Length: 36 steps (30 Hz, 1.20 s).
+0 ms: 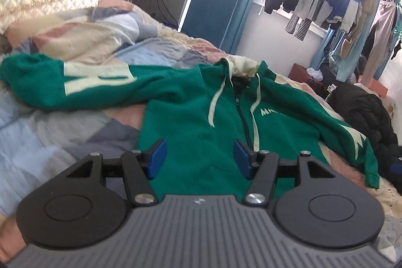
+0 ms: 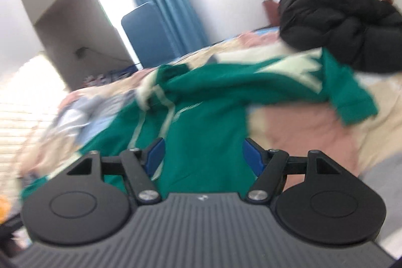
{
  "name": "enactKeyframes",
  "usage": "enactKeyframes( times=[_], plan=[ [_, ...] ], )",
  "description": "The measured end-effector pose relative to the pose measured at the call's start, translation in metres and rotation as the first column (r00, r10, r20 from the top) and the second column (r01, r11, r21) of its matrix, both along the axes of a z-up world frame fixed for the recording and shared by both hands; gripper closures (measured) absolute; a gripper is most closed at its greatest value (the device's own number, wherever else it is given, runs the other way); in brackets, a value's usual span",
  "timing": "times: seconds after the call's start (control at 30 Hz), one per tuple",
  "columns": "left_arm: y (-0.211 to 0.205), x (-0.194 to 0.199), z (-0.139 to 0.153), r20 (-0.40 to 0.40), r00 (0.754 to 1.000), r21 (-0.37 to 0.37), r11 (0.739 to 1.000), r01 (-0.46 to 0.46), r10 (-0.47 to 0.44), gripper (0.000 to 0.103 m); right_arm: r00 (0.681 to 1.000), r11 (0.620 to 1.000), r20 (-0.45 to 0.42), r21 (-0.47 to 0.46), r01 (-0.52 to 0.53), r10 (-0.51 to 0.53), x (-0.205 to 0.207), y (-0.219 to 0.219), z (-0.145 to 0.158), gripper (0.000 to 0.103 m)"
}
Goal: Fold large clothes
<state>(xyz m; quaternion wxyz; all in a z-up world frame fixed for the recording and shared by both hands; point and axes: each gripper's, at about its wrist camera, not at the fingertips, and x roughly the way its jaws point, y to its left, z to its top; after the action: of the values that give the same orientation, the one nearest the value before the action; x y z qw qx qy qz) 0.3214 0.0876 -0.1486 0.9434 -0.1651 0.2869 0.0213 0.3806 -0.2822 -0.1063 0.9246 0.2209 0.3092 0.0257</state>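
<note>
- The green hoodie (image 1: pixel 191 112) lies front-up and spread across the patchwork quilt (image 1: pixel 50 132), filling the middle of the left wrist view; its zipper and pale drawstrings run down the centre of the frame.
- One sleeve (image 1: pixel 75 82), with a pale letter patch, stretches out toward the left edge of that view; the other sleeve (image 2: pixel 326 82) reaches toward the right of the right wrist view, its cuff just beside a black padded jacket (image 2: pixel 346 24).
- The left gripper (image 1: pixel 199 158) has its blue pads apart with nothing between them, hovering at the lower middle of its frame over the hoodie's lower front.
- The right gripper (image 2: pixel 206 157) also stands apart and empty, over the hoodie's body near its side edge; this view is blurred, so finer detail is unclear.
- As I judge it, laying out is done: the garment looks flat and roughly squared.
- No fold shows yet; both sleeves are still extended and the hood is not tucked.
- What is left seems to be the whole folding: sleeves in, then the body doubled over.
</note>
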Motion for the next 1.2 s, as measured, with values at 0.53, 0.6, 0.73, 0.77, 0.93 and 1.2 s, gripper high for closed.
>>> enactKeyframes(
  times=[0.53, 0.6, 0.73, 0.77, 0.93, 1.2],
  plan=[
    [0.035, 0.022, -0.08, -0.139, 0.99, -0.072, 0.997, -0.036, 0.026, 0.039, 0.971, 0.988, -0.182, 0.057, -0.144, 0.152, -0.019, 0.045, -0.092, 0.033],
    [0.038, 0.029, -0.086, -0.16, 0.987, -0.076, 0.996, -0.041, 0.029, 0.039, 0.976, 0.992, -0.177, 0.045, -0.121, 0.127, -0.015, 0.042, -0.1, 0.032],
    [0.053, 0.044, -0.099, -0.2, 0.978, -0.113, 0.99, -0.082, 0.058, 0.039, 0.984, 0.998, -0.166, 0.029, -0.054, 0.058, -0.01, 0.036, -0.105, 0.007],
    [0.056, 0.047, -0.101, -0.21, 0.975, -0.107, 0.99, -0.092, 0.068, 0.039, 0.984, 0.999, -0.173, 0.031, -0.045, 0.05, -0.008, 0.034, -0.107, 0.006],
    [0.07, 0.054, -0.115, -0.249, 0.963, -0.156, 0.977, -0.146, 0.105, 0.039, 0.974, 0.999, -0.225, 0.032, -0.019, 0.025, 0.003, 0.032, -0.123, 0.006],
    [0.072, 0.055, -0.132, -0.285, 0.952, -0.194, 0.966, -0.169, 0.109, 0.039, 0.953, 0.989, -0.264, -0.039, 0.143, -0.149, 0.018, 0.008, -0.139, 0.006]
  ],
)
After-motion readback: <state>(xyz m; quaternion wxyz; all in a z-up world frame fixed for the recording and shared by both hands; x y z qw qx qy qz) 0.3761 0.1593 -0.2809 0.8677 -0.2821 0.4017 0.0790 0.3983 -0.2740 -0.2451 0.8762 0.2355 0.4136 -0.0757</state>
